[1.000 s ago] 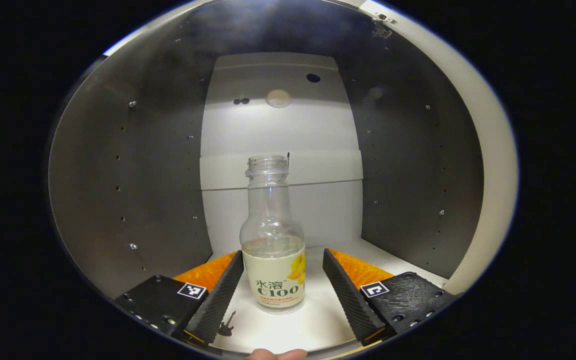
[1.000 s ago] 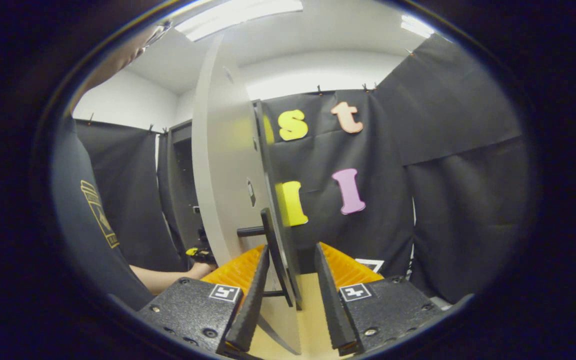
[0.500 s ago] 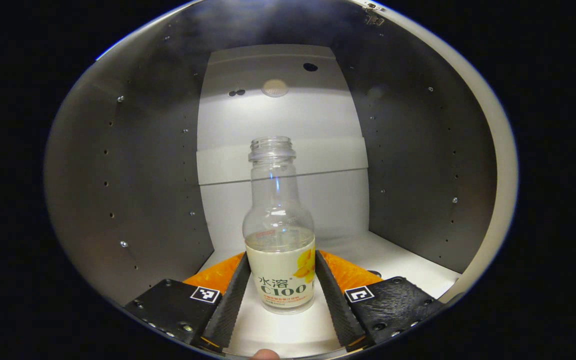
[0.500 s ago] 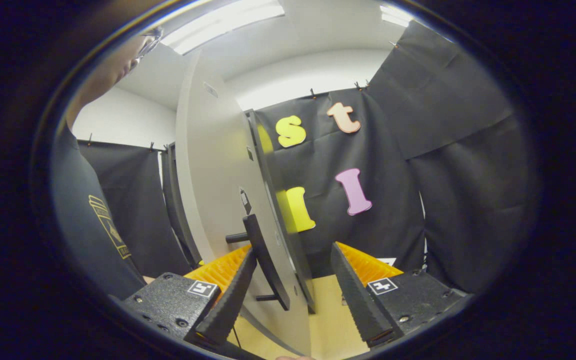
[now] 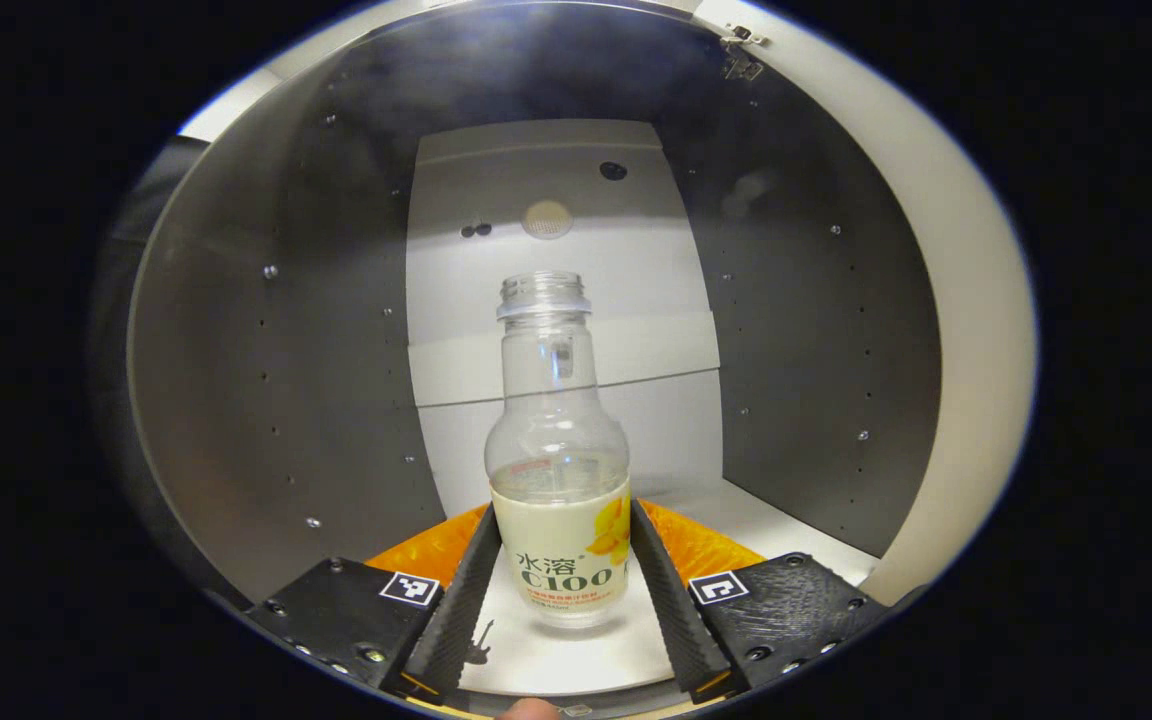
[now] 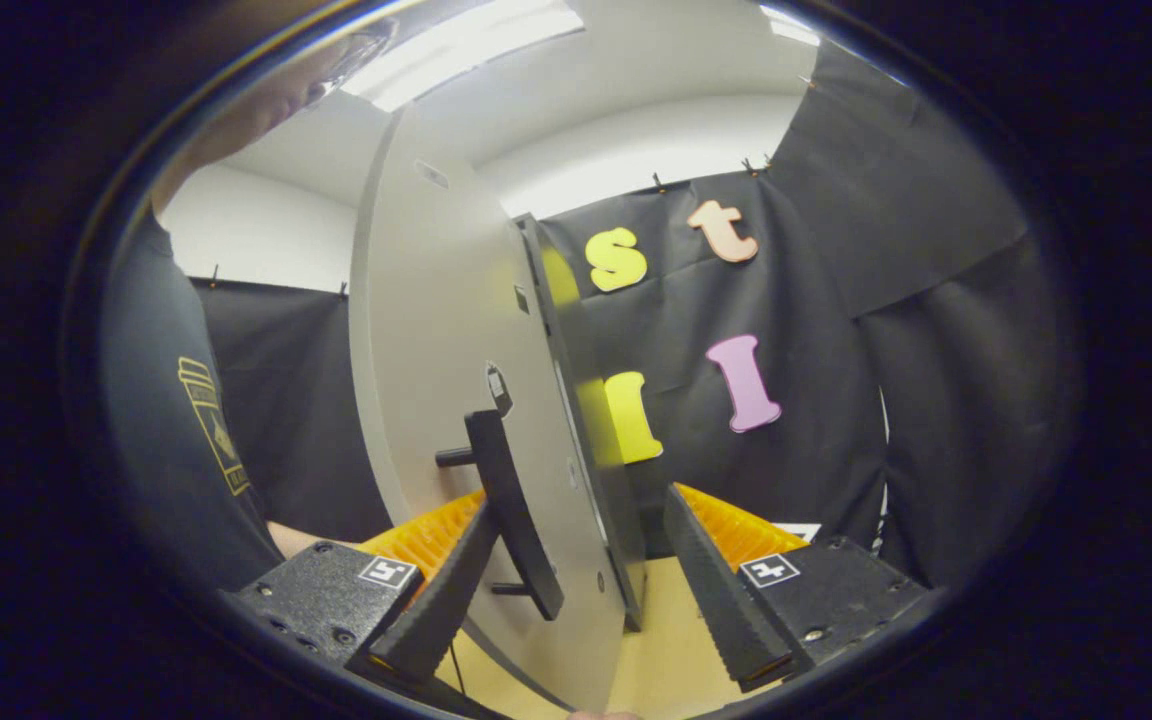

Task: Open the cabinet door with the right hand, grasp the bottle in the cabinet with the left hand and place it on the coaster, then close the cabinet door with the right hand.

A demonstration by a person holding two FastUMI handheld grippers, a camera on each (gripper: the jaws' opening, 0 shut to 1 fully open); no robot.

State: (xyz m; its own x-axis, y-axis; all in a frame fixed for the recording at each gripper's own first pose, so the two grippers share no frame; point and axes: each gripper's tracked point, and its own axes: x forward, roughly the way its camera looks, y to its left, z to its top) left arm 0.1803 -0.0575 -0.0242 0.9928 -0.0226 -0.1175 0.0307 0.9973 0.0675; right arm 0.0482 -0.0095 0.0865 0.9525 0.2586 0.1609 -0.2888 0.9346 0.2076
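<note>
In the left gripper view a clear, uncapped bottle (image 5: 558, 520) with a pale label stands upright inside the cabinet, over its white floor (image 5: 576, 655). My left gripper (image 5: 561, 515) is shut on it, both black fingers pressing the label's sides. In the right gripper view the grey cabinet door (image 6: 436, 330) stands swung open, seen nearly edge-on. Its black handle (image 6: 511, 520) and edge lie between the fingers of my right gripper (image 6: 581, 505), which is open, with the right finger well clear of the door.
Dark side walls (image 5: 266, 400) and a pale back panel (image 5: 556, 270) enclose the bottle closely. A person in a dark shirt (image 6: 176, 420) stands left of the door. A light wooden tabletop (image 6: 666, 650) lies under the right gripper.
The left fingers, open around the bottle a second ago, closed on it and have drawn back slightly with it. The right fingers spread wider off the handle; the door shifted a little.
</note>
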